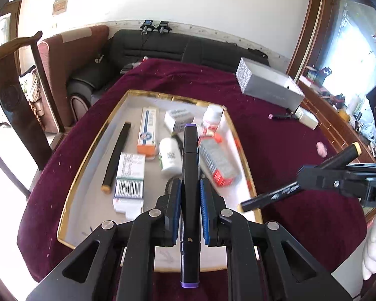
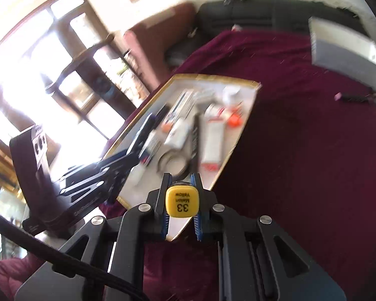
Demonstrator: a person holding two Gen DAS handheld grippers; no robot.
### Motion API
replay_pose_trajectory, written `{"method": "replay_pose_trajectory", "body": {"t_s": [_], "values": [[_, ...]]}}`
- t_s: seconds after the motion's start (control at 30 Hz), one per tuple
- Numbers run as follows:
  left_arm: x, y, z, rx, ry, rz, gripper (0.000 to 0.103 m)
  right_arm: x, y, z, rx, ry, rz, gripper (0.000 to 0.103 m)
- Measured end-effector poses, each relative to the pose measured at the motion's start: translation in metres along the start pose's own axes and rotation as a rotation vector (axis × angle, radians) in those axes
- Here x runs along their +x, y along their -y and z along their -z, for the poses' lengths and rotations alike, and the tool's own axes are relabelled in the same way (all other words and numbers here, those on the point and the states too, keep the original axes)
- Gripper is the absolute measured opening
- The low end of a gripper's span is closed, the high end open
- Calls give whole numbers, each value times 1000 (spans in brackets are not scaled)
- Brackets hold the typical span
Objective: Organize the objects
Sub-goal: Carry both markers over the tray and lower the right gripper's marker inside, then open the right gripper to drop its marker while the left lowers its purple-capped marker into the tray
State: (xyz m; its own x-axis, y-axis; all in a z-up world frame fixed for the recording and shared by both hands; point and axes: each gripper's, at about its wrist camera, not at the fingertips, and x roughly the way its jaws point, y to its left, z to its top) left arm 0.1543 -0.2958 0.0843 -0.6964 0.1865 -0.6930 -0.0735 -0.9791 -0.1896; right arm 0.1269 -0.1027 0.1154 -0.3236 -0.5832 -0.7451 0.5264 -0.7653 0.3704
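Two markers held, one per gripper: purple-capped marker [image 1: 190, 175] clamped lengthwise between the blue pads of the left gripper [image 1: 190, 200], seen along its full black barrel in the left wrist view; yellow-capped marker [image 2: 181, 202] pinched by the right gripper [image 2: 181, 200], seen end-on in the right wrist view, cap reading "33 Melon Yellow". From the left view only, that same marker's whole barrel sticking out crosswise at the far right, over the tray's near right corner. Below both, a maroon cloth [image 1: 275, 150] over the tabletop, with a gold-rimmed tray [image 1: 87, 175] holding a black stick [image 1: 116, 155] at left, a toothpaste box [image 1: 148, 130], a barcoded box [image 1: 130, 175], a white bottle [image 1: 168, 156] and a red-and-white box [image 1: 216, 160], this last partly hidden behind the purple-capped marker. Outside the tray, far right, a grey box [image 1: 270, 82] and a small pink piece [image 1: 321, 148]. Beyond the tabletop, a black sofa [image 1: 163, 47], a wooden chair [image 1: 15, 75] at left, bright windows. Right wrist view blurred, tray contents hard to tell.
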Motion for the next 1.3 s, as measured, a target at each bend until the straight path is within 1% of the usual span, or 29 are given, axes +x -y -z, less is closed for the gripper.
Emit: {"method": "replay_pose_trajectory", "body": {"t_s": [0.13,0.2,0.27,0.47,0.63,0.73,0.83,0.93,1.03,1.17,1.3], "values": [[12,-5,11,-14,-47,-6,12,29,-1,5,-2,-86,-24,13],[15,-6,14,-22,-57,-8,12,46,2,4,5,-121,-22,13],[19,-9,15,-26,-64,-12,12,58,4,2,11,-139,-7,13],[34,-14,17,-25,-86,-38,12,74,2,-13,1,-131,29,15],[41,-14,15,-12,-85,-63,12,89,-5,-22,-38,-126,110,17],[50,-16,15,-18,-102,-67,12,97,-8,-26,-63,-127,161,18],[53,-17,13,-14,-98,-67,12,103,-9,-28,-79,-134,190,18],[54,-18,12,-18,-94,-68,12,118,-9,-25,-95,-174,223,17],[56,-19,11,-27,-87,-61,12,128,-5,-19,-84,-208,219,17],[57,-24,10,-45,-80,-46,12,124,-6,-19,-96,-202,231,17],[58,-27,10,-65,-68,-31,12,122,-13,-15,-140,-191,277,17]]}}
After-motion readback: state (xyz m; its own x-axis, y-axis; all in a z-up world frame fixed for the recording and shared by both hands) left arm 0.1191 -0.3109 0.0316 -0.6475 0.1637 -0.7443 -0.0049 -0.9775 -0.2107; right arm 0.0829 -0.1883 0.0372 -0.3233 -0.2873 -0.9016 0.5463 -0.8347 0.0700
